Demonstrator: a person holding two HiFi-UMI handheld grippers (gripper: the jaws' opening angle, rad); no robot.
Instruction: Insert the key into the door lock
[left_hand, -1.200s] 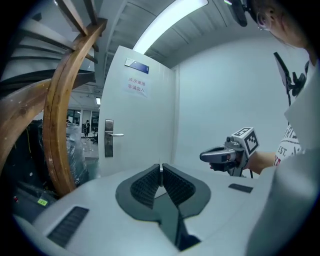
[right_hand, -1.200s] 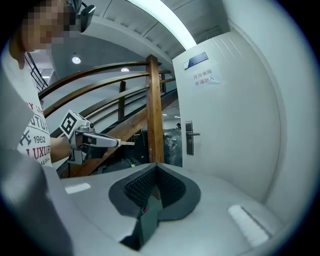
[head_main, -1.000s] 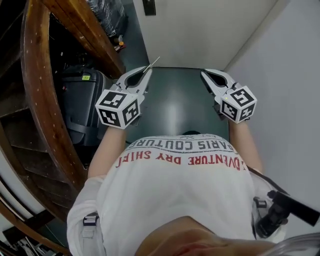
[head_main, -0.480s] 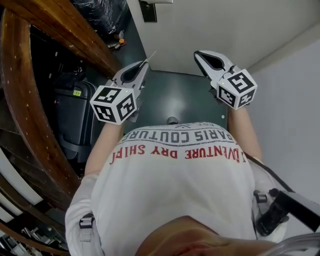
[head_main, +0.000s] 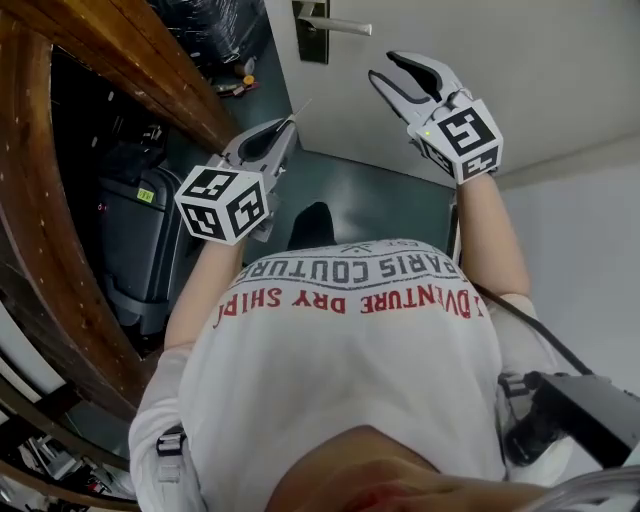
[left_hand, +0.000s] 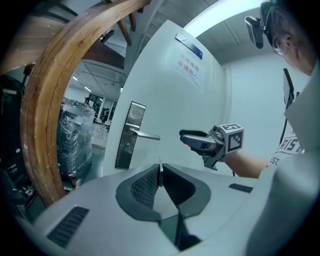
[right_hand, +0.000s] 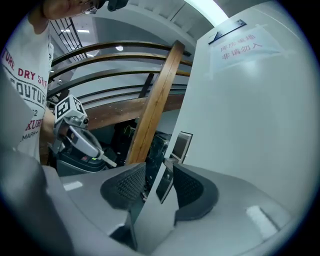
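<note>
A white door (head_main: 470, 40) carries a steel lock plate (head_main: 312, 35) with a lever handle (head_main: 345, 27); in the left gripper view the lock plate (left_hand: 129, 136) stands left of centre. My left gripper (head_main: 289, 126) is shut on a thin metal key (head_main: 299, 114) that points toward the door, short of the lock. The key (left_hand: 159, 174) shows edge-on between the pads. My right gripper (head_main: 384, 68) is raised near the handle, its jaws opening with nothing between them; through its gap the lock plate (right_hand: 165, 184) shows. The left gripper (right_hand: 100, 156) and key (right_hand: 111, 161) appear at left.
A curved wooden stair rail (head_main: 40, 200) and a black suitcase (head_main: 135, 230) crowd the left side. Wrapped goods (head_main: 215, 30) lie beyond them. A dark floor (head_main: 380, 200) runs to the door, and a pale wall (head_main: 590, 240) closes the right. A printed sign (left_hand: 189, 65) is on the door.
Both grippers have moved forward toward the door, and the lock plate and handle have come into view. The right gripper's jaws, shut before, now stand apart. The left still grips the key.
</note>
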